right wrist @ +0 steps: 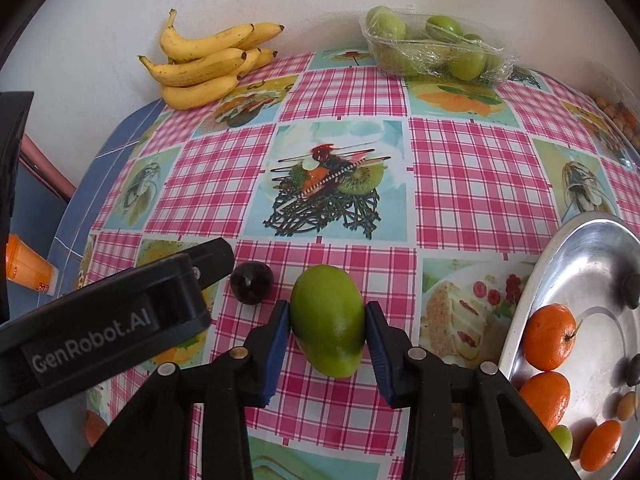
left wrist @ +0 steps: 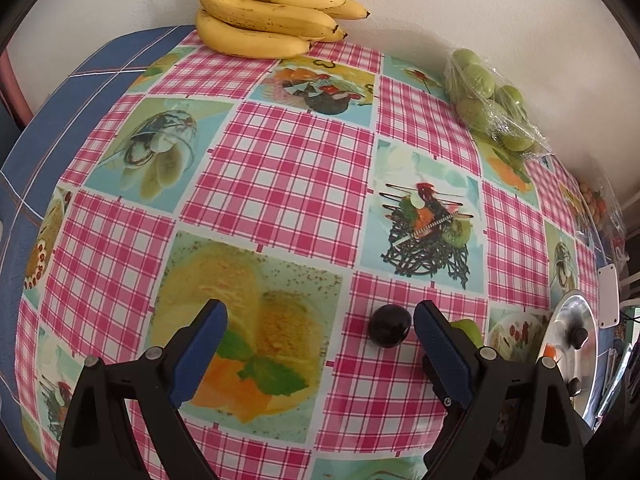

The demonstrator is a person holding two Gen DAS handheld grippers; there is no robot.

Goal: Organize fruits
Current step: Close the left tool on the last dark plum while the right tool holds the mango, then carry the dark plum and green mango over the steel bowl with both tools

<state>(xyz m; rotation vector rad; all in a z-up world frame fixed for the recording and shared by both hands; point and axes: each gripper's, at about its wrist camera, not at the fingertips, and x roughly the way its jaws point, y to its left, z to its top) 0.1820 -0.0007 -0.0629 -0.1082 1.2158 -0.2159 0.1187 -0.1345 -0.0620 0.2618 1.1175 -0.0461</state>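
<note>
Right wrist view shows a green mango (right wrist: 328, 320) lying on the table (right wrist: 460, 168), with the right tool (right wrist: 327, 334) closed in around its middle: both blue pads sit flush against its flanks, so it reads as gripped. The grip across the short axis looks chosen so the fruit cannot roll out lengthwise, and it puts the mango a short way from the metal tray (right wrist: 576, 248) at the right, which already holds oranges (right wrist: 550, 337) and a few smaller fruits; that tray seems the place where loose fruit is being gathered. Just left of the mango a dark plum (right wrist: 252, 283) rests on the checked cloth, apart from it. In the left wrist view the left tool (left wrist: 320, 354) hangs over that plum (left wrist: 390, 326) with its jaws wide, the fruit lying between the fingers but nearer the right one and touched by neither, likely lined up as the next pick. Further back against the wall, a bunch of bananas (right wrist: 204, 68) and a film-wrapped punnet of green fruit (right wrist: 432, 46) sit untouched, probably because they are already grouped.
</note>
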